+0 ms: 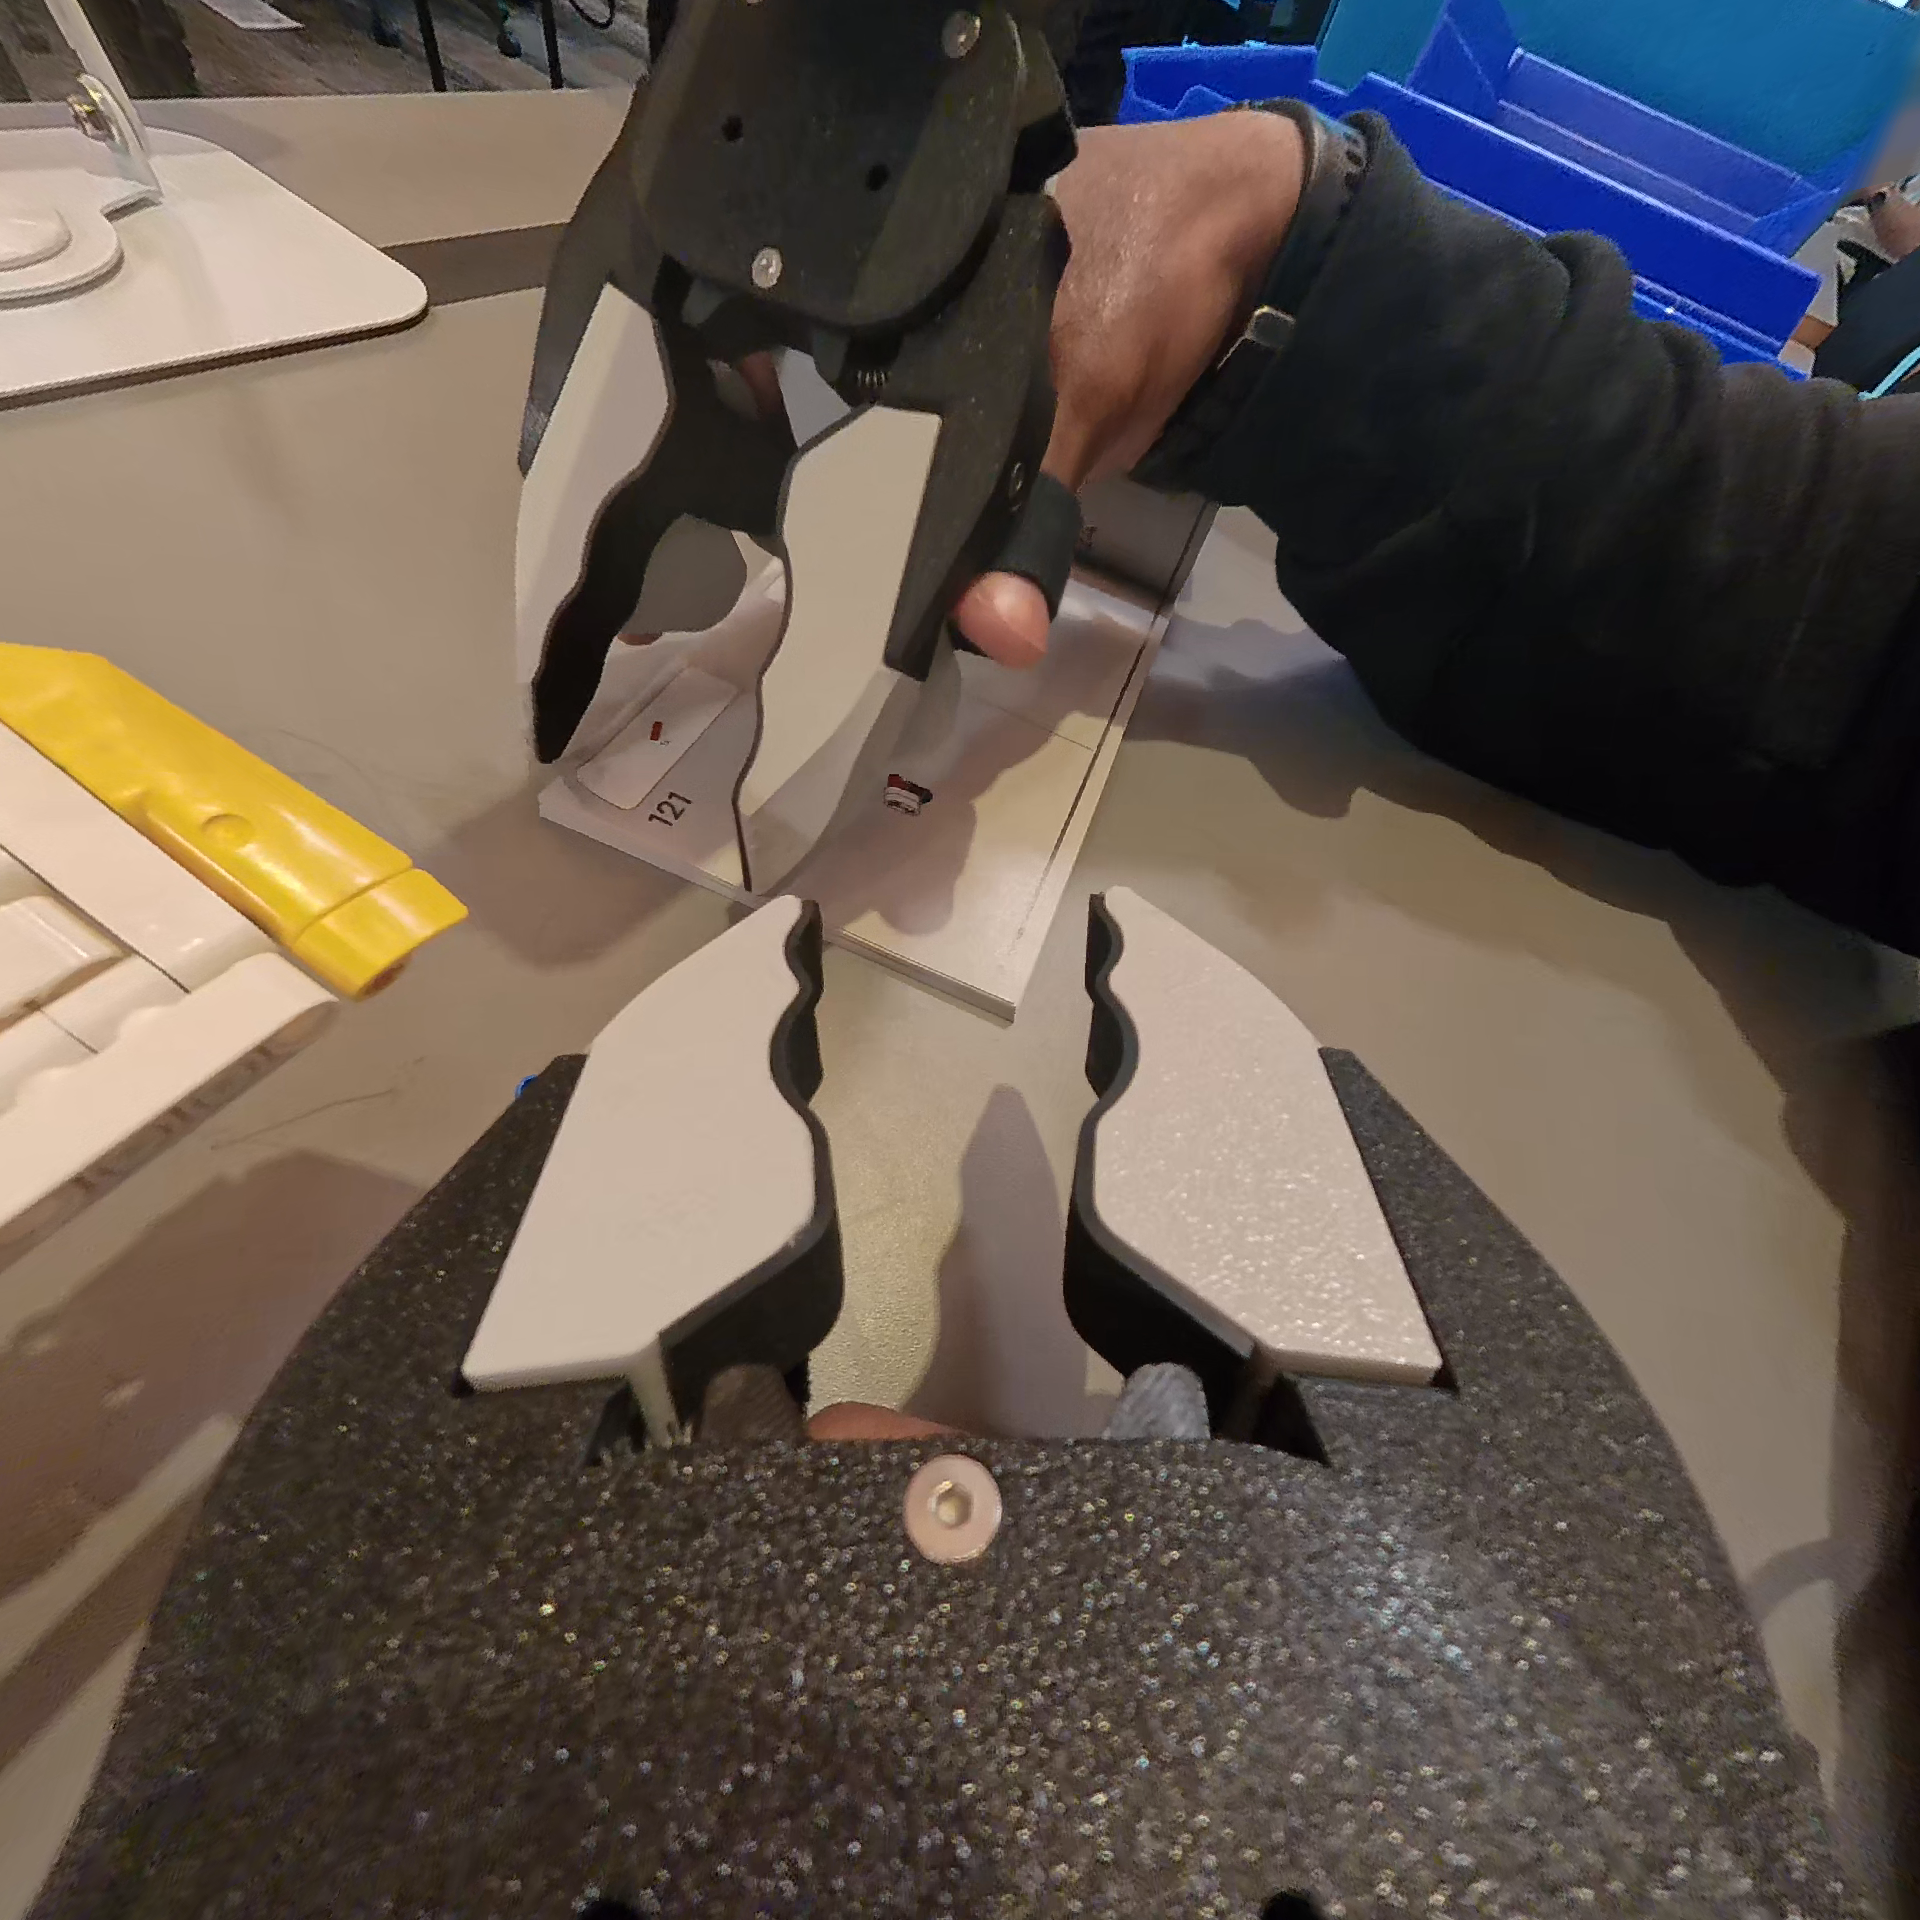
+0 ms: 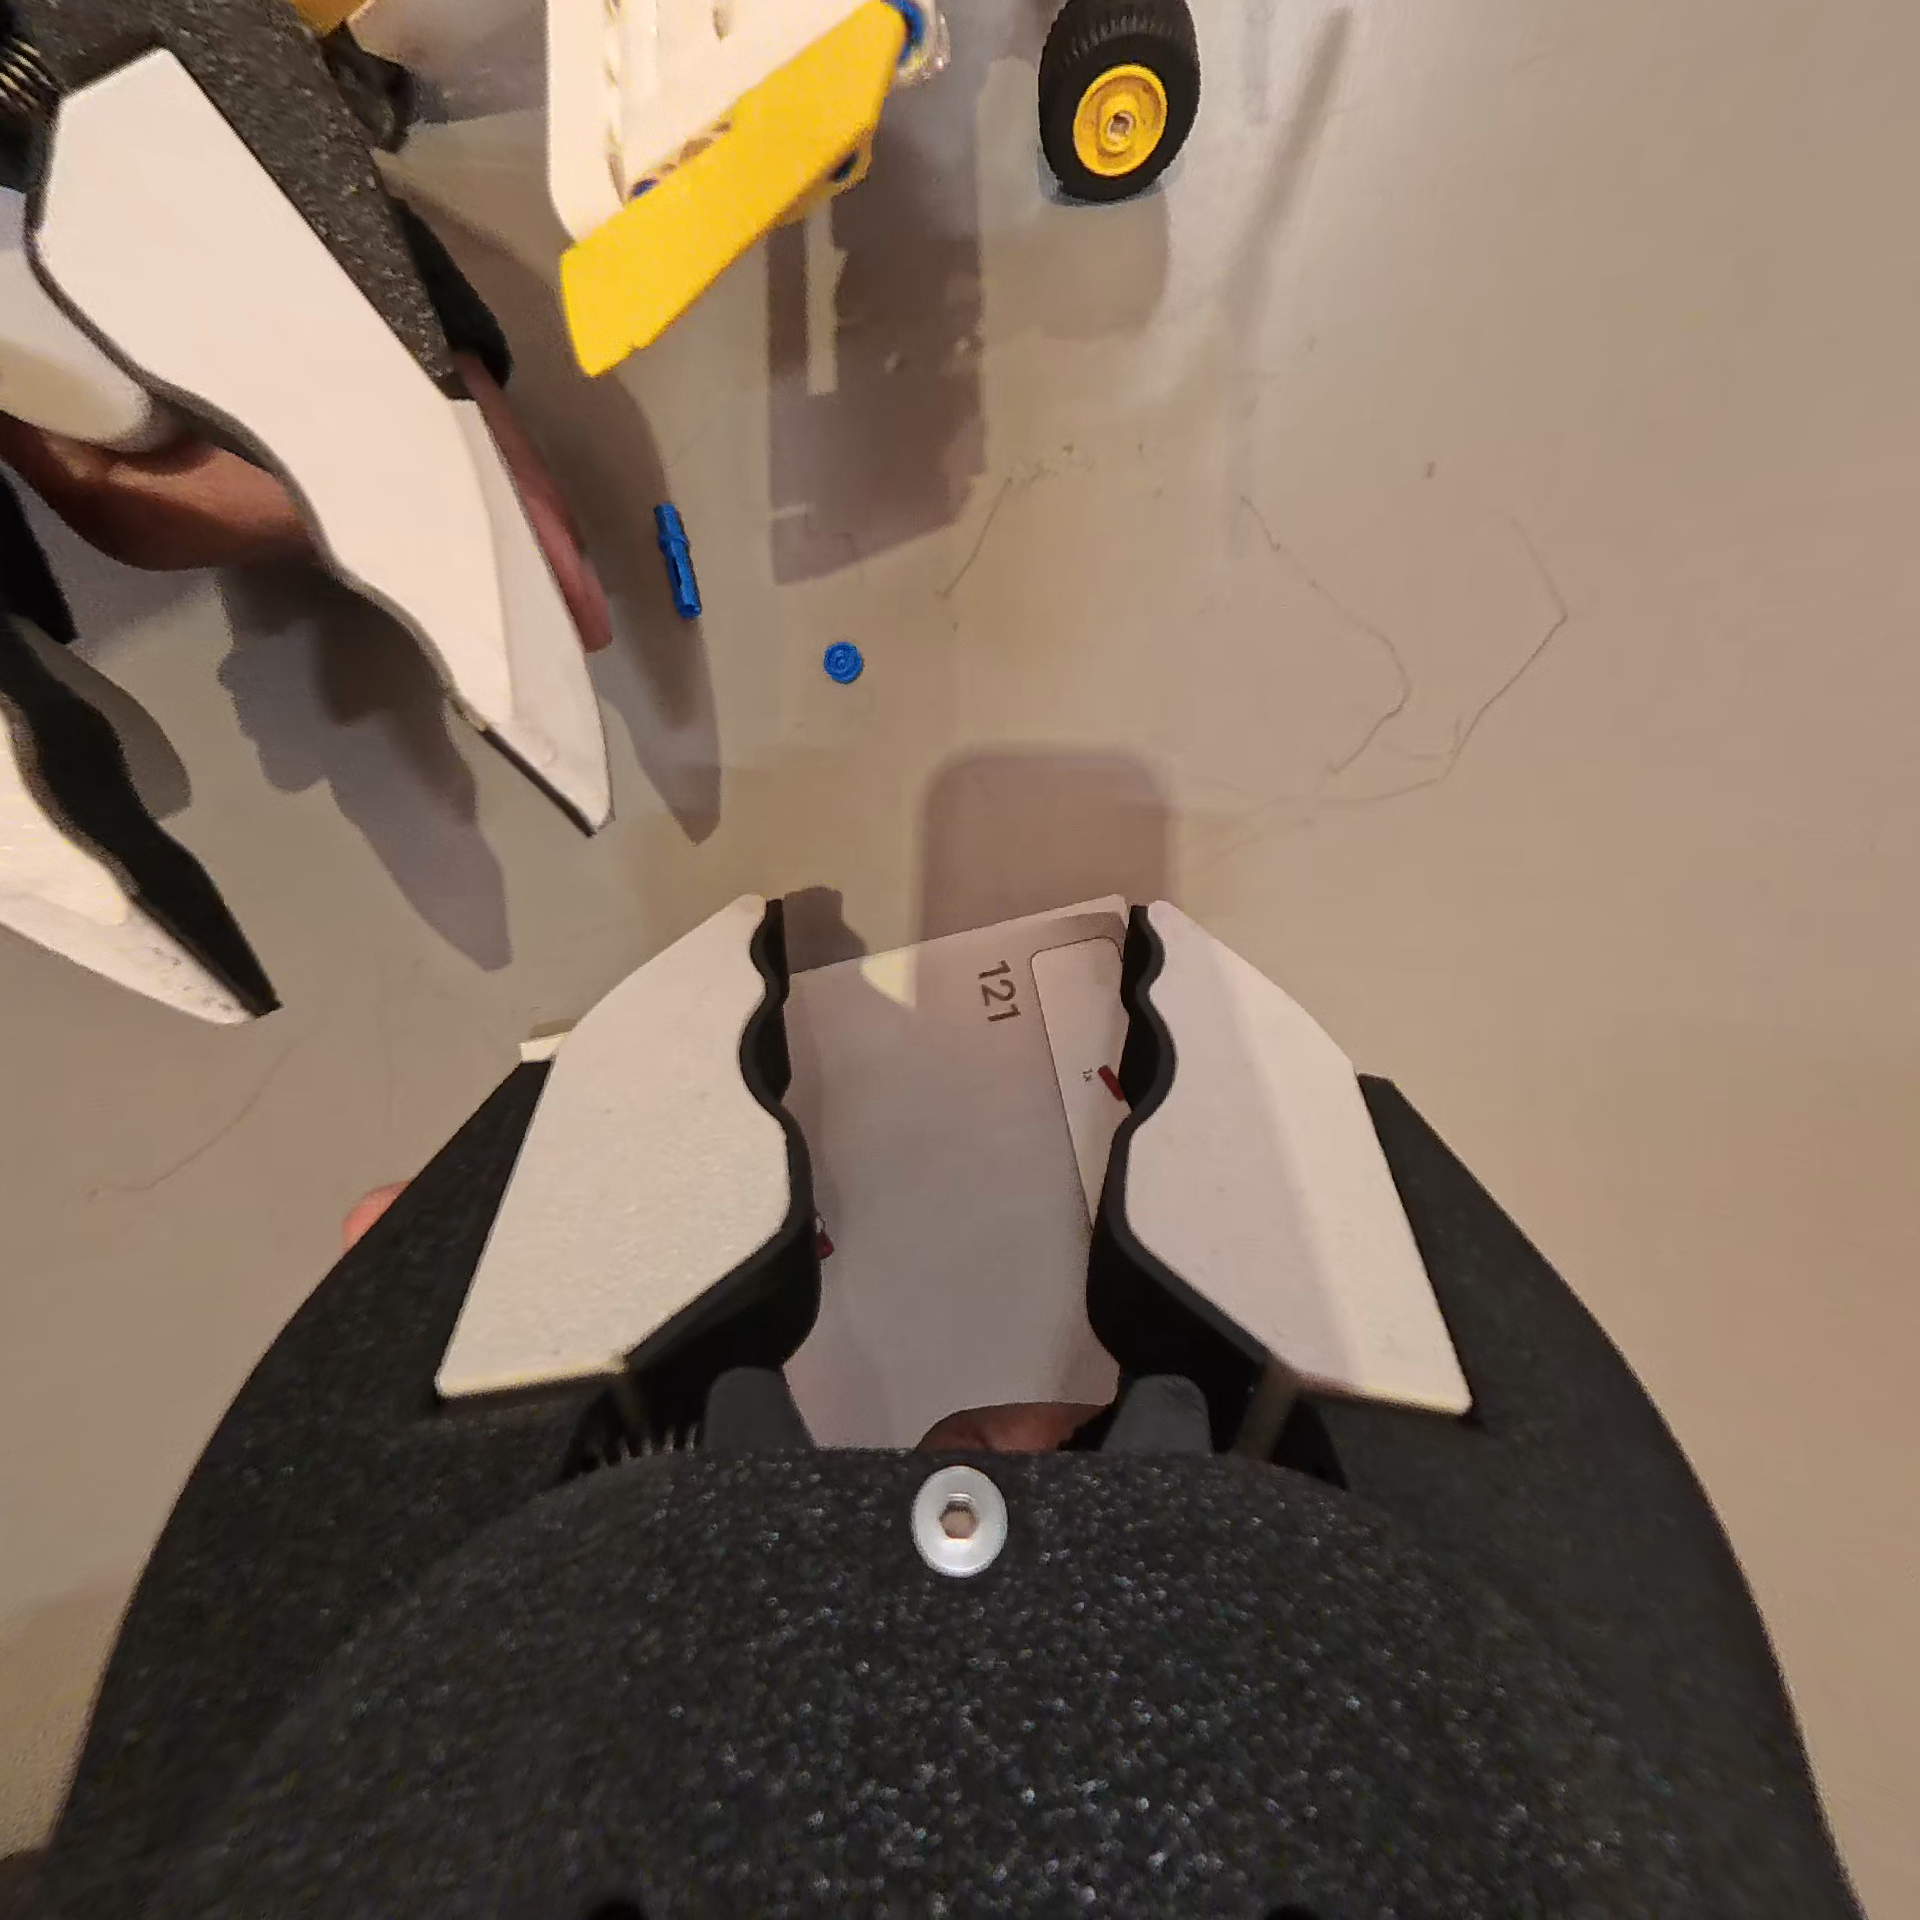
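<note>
Right gripper (image 2: pixel 951 920) jaws open just above booklet (image 2: pixel 935 1143) corner.

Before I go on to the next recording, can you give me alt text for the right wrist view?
The right gripper points down over an open instruction booklet on a beige table, jaws apart with the page showing between them. The left gripper hangs open at the left; beyond lie two small blue parts, a yellow and white model and a yellow-hubbed wheel.
</note>
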A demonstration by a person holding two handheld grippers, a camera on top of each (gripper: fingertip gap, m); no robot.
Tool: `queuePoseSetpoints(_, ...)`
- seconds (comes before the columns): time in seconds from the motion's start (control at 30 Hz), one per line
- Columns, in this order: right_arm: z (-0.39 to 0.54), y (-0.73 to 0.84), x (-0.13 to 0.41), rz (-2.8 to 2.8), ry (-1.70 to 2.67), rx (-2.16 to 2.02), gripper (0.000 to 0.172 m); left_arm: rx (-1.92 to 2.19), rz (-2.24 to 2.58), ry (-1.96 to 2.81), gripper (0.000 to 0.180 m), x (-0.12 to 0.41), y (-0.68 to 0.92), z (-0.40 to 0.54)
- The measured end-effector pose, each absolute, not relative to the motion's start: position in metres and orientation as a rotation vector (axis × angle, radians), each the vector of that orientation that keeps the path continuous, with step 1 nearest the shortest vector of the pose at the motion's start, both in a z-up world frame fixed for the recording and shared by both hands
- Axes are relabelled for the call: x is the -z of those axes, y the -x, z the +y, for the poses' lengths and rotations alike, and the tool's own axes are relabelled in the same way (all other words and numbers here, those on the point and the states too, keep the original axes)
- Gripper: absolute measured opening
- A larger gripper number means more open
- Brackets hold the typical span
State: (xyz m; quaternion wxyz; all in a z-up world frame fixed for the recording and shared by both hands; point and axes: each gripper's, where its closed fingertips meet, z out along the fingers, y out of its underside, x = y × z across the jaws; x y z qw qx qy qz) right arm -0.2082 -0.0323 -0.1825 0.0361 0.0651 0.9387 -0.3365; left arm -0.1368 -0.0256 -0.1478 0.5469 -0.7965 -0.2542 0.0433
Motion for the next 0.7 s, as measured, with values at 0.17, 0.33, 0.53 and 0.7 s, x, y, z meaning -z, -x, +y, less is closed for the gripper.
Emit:
queuePoseSetpoints(0.17,-0.029,0.205,0.180,2.903,-0.188,1.040,0.061,-0.106,-0.601,1.892,0.050,0.148,0.137,-0.025)
queuePoseSetpoints(0.33,-0.024,0.213,0.180,3.008,-0.133,1.038,0.050,-0.107,-0.603,1.894,0.050,0.149,0.137,-0.025)
queuePoseSetpoints(0.53,-0.025,0.221,0.175,3.106,-0.030,1.090,0.028,-0.107,-0.604,1.891,0.049,0.148,0.137,-0.026)
queuePoseSetpoints(0.7,-0.024,0.224,0.172,3.151,0.033,1.112,0.014,-0.107,-0.603,1.891,0.049,0.148,0.137,-0.026)
